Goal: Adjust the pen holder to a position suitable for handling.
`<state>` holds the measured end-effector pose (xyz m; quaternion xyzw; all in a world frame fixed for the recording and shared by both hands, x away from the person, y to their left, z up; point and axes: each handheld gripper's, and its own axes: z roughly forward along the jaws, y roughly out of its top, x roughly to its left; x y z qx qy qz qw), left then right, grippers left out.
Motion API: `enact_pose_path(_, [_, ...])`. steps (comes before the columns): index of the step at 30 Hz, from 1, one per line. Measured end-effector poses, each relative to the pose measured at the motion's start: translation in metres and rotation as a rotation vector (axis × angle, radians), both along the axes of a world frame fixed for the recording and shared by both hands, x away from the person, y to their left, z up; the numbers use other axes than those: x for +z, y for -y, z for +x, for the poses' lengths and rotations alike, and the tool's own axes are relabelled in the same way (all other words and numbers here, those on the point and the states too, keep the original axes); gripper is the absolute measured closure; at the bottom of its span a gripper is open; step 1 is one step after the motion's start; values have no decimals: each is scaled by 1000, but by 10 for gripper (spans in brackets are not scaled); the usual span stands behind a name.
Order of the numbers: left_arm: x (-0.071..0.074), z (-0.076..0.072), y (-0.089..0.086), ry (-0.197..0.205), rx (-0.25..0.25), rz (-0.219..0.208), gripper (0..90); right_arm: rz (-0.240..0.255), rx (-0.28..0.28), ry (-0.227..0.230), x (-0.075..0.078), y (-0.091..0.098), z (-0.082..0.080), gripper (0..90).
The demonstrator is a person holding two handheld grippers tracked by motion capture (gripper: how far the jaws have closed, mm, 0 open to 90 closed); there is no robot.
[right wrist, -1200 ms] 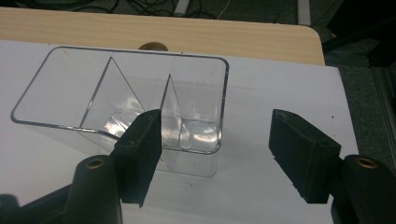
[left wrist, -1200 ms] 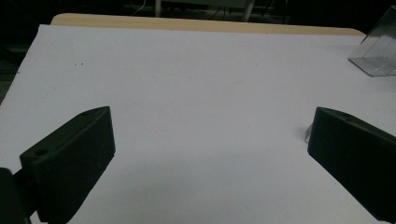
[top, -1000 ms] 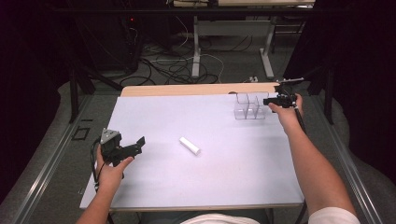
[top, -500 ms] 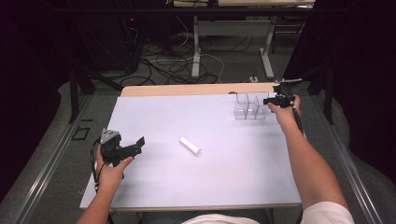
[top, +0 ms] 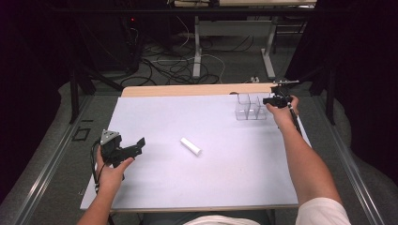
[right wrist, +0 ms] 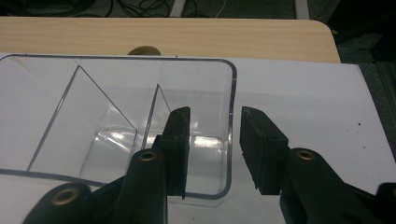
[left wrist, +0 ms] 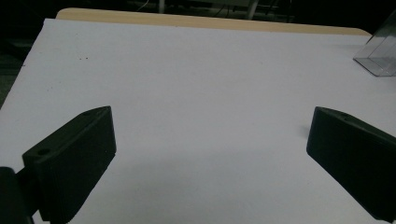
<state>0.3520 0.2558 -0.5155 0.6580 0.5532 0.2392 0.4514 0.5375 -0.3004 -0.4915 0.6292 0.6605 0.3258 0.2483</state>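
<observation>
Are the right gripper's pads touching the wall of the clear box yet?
Apart. In the right gripper view the gripper, its jaws just closing, straddles the clear box wall, with a gap visible on each side.

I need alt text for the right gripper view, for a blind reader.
The right gripper straddles the end wall of a clear divided box, one jaw inside, one outside, with gaps still visible. The jaws have just been closing. The box stands on a white table.
</observation>
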Motion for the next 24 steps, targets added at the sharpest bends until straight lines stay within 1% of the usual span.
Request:
enact_pose_path(1, [0, 0, 0, 0, -1, 0, 14, 8, -5, 0, 0, -1, 0, 659])
enact_pose_path(3, [0, 0, 0, -3, 0, -1, 14, 9, -8, 7, -1, -1, 1, 674])
enact_pose_path(5, [0, 0, 0, -5, -1, -1, 14, 3, -12, 6, -1, -1, 1, 680])
enact_pose_path(7, [0, 0, 0, -4, 0, -3, 15, -9, -11, 2, -2, -1, 2, 709])
enact_pose_path(8, [0, 0, 0, -4, 0, -3, 17, -21, -18, -9, -3, -1, 1, 751])
enact_pose_path(11, [0, -1, 0, -3, -1, -5, 19, -31, -17, -15, -4, -1, 1, 777])
enact_pose_path(12, [0, -1, 0, -2, -1, -6, 19, -21, -21, -14, -4, -1, 2, 789])
enact_pose_path(13, [0, -1, 0, -1, -1, -6, 20, -32, -21, -16, -5, -1, 2, 803])
enact_pose_path(14, [0, -1, 0, -2, -1, -6, 20, -31, -23, -16, -5, -1, 2, 817])
enact_pose_path(15, [0, -1, 0, -2, -1, -6, 20, -40, -34, -14, -5, -1, 2, 836])
enact_pose_path(17, [0, 0, 0, -4, -1, -7, 20, -38, -38, -15, -5, -2, 2, 845])
enact_pose_path(18, [0, 0, 1, -4, -2, -7, 20, -31, -52, -20, -5, -1, 2, 867])
enact_pose_path(20, [0, 0, 1, -4, -3, -9, 21, -23, -63, -23, -4, -1, 2, 871])
enact_pose_path(22, [0, 0, 1, -3, -4, -11, 21, -29, -65, -20, -4, -1, 2, 874])
enact_pose_path(24, [0, 0, 1, -3, -4, -10, 21, -12, -76, -24, -4, -2, 2, 875])
